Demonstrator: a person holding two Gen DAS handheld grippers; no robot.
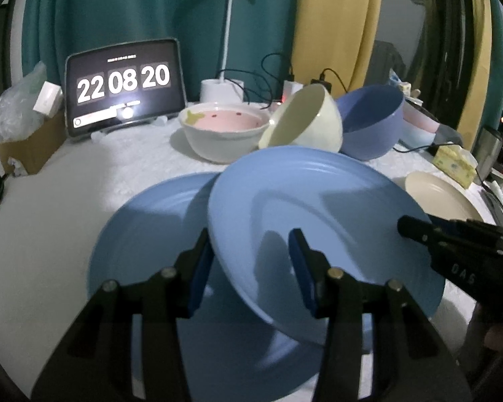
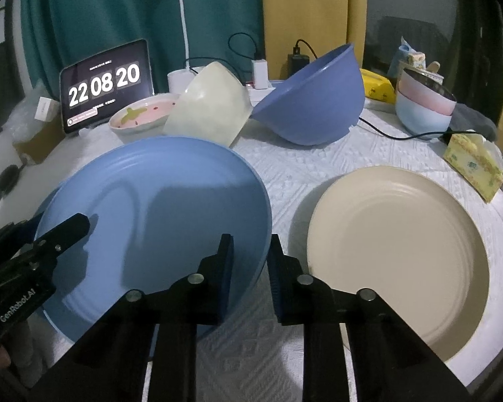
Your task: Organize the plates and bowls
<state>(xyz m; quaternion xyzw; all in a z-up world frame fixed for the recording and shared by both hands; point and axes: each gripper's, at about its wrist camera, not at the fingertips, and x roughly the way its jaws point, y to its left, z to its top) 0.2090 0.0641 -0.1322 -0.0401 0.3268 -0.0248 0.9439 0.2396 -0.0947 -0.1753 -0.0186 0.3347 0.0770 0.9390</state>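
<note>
Plates are being gathered into one pile, by the look of it; the upper blue plate (image 1: pixel 322 234) is tilted, its left edge propped on the lower blue plate (image 1: pixel 144 254) that lies flat on the white-covered worktop (image 2: pixel 285 167), its right side lifted, presumably so that it can be slid across and settled squarely on top. The right tongs (image 2: pixel 249 268) straddle that plate's right rim, one finger over the face and one outside the edge; the gap between them is narrow and in the left view they appear clenched on the rim, which is what keeps that side raised. The left tongs (image 1: pixel 249 268) stand spread about the plate's near-left rim, one pad (image 1: pixel 199 268) at the outer edge and one pad (image 1: pixel 301 268) over the face; whether they press on it I cannot tell, though they seem placed to steady or guide more than to carry.

The beige plate (image 2: pixel 399 268) lies flat to the right, apart from the blue pair, likely next for the pile. Behind, the cream bowl (image 2: pixel 211 107) leans on its side against the patterned bowl (image 2: pixel 141 117), and the large blue bowl (image 2: pixel 312 100) rests tipped beside it; these look unsorted. Two nested bowls (image 2: pixel 426 110) stand at the far right; a tablet clock (image 2: pixel 105 83) stands at the back left.
</note>
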